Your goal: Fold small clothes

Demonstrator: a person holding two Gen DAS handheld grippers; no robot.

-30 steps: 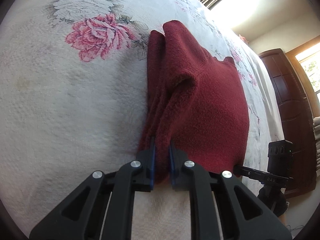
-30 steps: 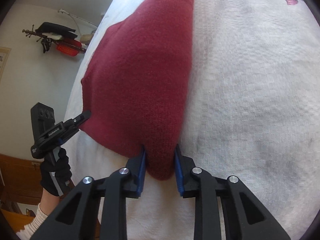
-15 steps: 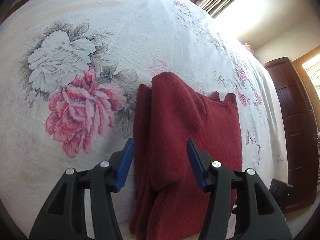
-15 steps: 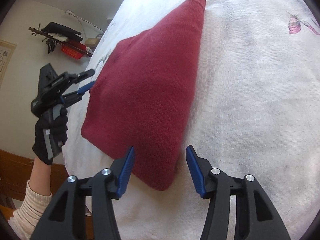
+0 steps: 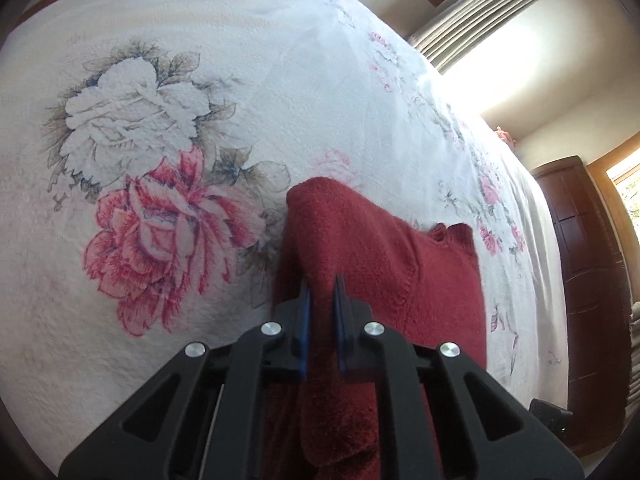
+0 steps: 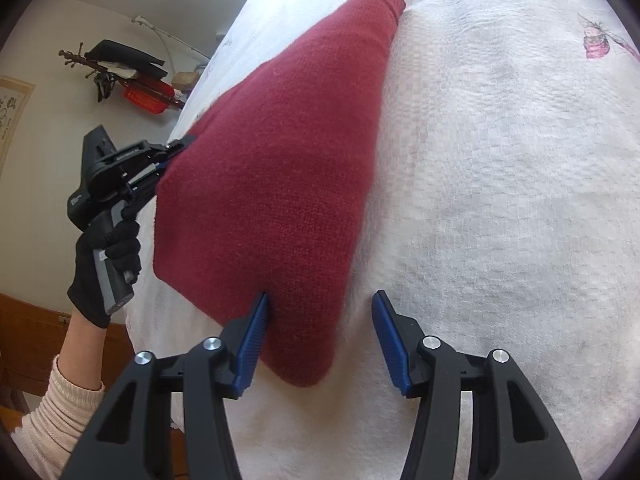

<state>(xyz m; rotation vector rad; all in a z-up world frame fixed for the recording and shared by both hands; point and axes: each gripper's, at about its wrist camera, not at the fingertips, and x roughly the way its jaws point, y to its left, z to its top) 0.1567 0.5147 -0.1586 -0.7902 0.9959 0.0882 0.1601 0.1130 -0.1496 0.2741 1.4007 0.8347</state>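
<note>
A dark red knitted sweater [image 5: 400, 264] lies folded on a white bedspread with printed flowers [image 5: 160, 80]. My left gripper [image 5: 322, 312] is shut on a raised fold along the sweater's left edge, and red fabric fills the gap between the blue pads. In the right wrist view the sweater [image 6: 280, 160] stretches away toward a ribbed cuff. My right gripper [image 6: 322, 340] stands open, its fingers on either side of the near corner, which lies flat on the bedspread [image 6: 500, 200]. The left gripper [image 6: 176, 152] shows there at the sweater's far left corner.
A black-gloved hand [image 6: 104, 264] with a cream sleeve holds the left gripper beyond the bed's left edge. A coat rack [image 6: 120, 60] hangs on the wall behind it. A dark wooden wardrobe [image 5: 592, 280] and curtains [image 5: 480, 12] stand past the bed's far side.
Both grippers let go of the sweater and opened. The left one has since moved forward and shut again on the fold. The right one has stayed open over the near corner.
</note>
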